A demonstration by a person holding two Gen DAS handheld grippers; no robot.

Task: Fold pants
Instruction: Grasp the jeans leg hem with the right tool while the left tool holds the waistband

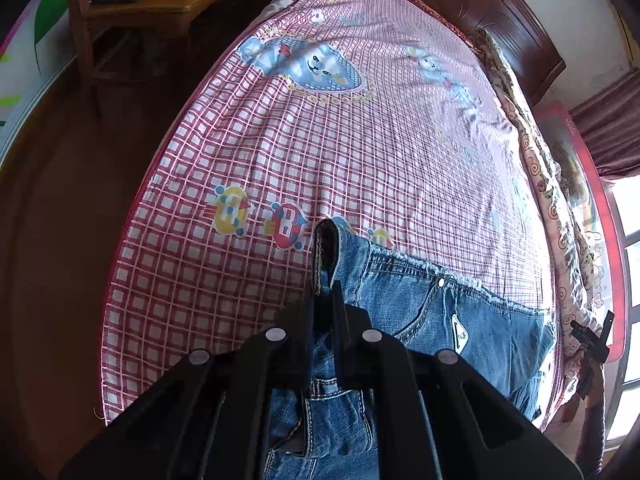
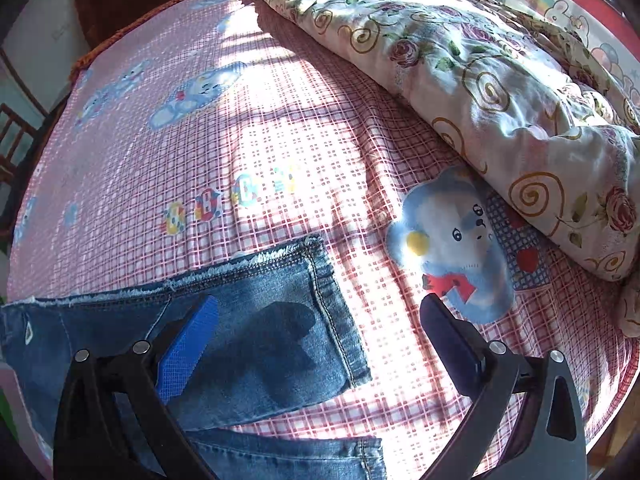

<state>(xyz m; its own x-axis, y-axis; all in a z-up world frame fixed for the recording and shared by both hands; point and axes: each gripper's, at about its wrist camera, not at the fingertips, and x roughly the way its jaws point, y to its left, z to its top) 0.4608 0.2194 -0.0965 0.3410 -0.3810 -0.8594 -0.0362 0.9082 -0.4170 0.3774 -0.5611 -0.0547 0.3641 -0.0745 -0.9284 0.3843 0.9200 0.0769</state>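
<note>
Left tool: black fingers pressed together, clamped on a raised fold of the jeans' side seam, which stands up above the fingertips.
Right tool: fingers wide apart, gripping nothing; the blue-padded finger hangs over the denim, the other finger over the bedsheet beside the printed bear.
Jeans: blue denim, lying on the near part of the bed. In the left wrist view the frayed waistband runs off to the right, with a metal button and a small triangular tag on the front. In the right wrist view one flat panel ends in a stitched seam, with a second denim edge nearer the camera.
Bedsheet: pink-and-white check printed with blue bears and coloured letters, partly sunlit.
Quilt: floral, with gold spirals, bunched along the far side of the bed, apart from the jeans.
Headboard: dark wood.
Chair: wooden, beside the bed, with dark cloth on its seat.
</note>
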